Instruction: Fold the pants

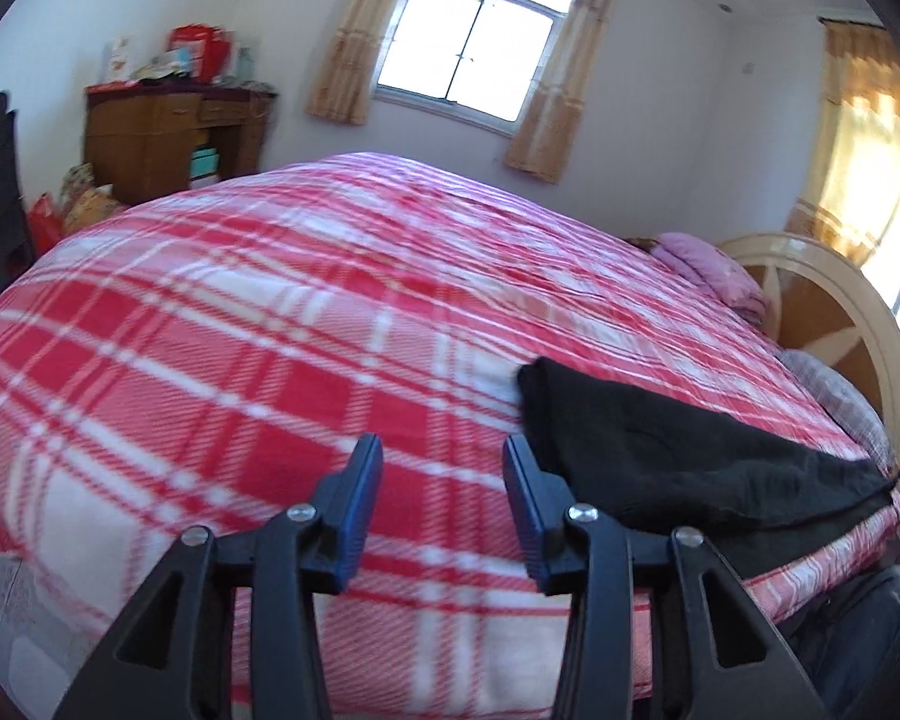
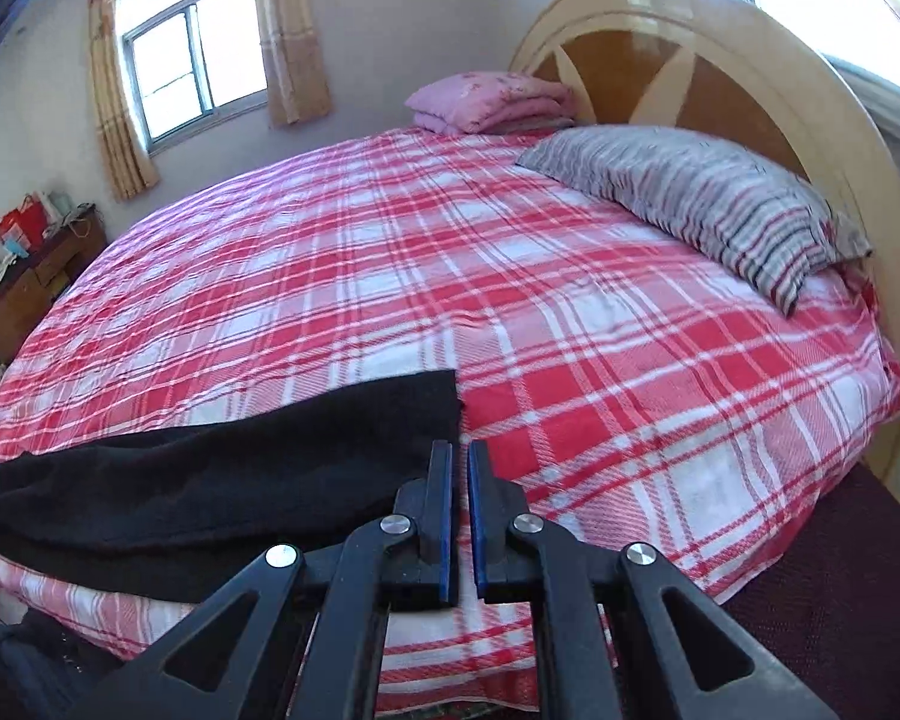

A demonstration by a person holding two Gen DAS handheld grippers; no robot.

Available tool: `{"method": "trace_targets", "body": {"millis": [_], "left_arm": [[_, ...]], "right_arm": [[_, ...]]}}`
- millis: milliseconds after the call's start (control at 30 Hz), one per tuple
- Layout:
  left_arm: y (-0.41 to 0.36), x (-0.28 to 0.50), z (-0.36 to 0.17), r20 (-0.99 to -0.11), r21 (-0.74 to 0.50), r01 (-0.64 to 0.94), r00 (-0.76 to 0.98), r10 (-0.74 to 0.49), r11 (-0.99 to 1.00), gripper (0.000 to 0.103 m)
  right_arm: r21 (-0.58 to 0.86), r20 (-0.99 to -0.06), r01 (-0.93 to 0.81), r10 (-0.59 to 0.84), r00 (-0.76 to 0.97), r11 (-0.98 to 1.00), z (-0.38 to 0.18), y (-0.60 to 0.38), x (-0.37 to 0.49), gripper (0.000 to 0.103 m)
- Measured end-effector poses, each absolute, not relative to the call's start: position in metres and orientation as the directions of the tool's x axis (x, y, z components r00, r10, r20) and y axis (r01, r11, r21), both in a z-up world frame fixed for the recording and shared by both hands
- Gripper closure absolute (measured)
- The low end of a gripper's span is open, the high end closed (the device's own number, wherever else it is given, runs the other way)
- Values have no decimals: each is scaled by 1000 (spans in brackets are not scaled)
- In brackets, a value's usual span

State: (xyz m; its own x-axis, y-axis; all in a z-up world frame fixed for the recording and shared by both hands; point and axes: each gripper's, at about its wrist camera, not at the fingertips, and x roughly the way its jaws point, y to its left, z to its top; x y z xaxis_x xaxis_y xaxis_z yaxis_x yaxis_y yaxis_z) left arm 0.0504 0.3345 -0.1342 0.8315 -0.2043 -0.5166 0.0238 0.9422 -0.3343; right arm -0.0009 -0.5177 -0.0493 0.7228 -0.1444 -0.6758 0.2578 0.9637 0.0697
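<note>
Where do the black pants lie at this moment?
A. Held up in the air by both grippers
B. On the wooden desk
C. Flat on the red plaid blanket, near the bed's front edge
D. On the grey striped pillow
C: the black pants lie spread on the red plaid blanket, and neither gripper holds them.

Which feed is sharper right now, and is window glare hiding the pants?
Right wrist view is sharper: plaid lines crisp around the black pants. Left wrist view is motion-blurred, the bedspread smeared, though the pants remain readable. Windows are blown out in both, without washing over the pants.
</note>
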Motion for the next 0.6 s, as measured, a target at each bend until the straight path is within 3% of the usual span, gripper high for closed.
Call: {"method": "trace_targets", "body": {"millis": [100, 133, 167, 233, 333, 500, 600], "left_arm": [[336, 45, -134, -521, -369, 17, 824, -222, 929, 59], [330, 45, -133, -523, -374, 30, 818, -238, 927, 59], [327, 45, -133, -525, -377, 42, 814, -250, 925, 59], [311, 47, -130, -531, -379, 75, 799, -283, 922, 59], [286, 52, -129, -552, -345, 118, 777, -303, 931, 59], [251, 50, -128, -600, -171, 184, 760, -250, 968, 58], [248, 47, -126, -599, -159, 202, 758, -257, 966, 55]], "right_arm": [[51, -659, 168, -93, 746, 985, -40, -485, 9, 94], [36, -654, 130, -76, 753, 991, -37, -470, 14, 80], [19, -648, 70, -41, 761, 997, -35, -447, 21, 56], [-2, -644, -15, 10, 765, 1000, -34, -415, 31, 38], [-64, -634, -177, 97, 767, 982, -35, -348, 38, 38], [-113, -659, -362, 203, 724, 925, -52, -269, 45, 38], [-125, -690, -455, 253, 679, 882, -70, -227, 49, 38]]}}
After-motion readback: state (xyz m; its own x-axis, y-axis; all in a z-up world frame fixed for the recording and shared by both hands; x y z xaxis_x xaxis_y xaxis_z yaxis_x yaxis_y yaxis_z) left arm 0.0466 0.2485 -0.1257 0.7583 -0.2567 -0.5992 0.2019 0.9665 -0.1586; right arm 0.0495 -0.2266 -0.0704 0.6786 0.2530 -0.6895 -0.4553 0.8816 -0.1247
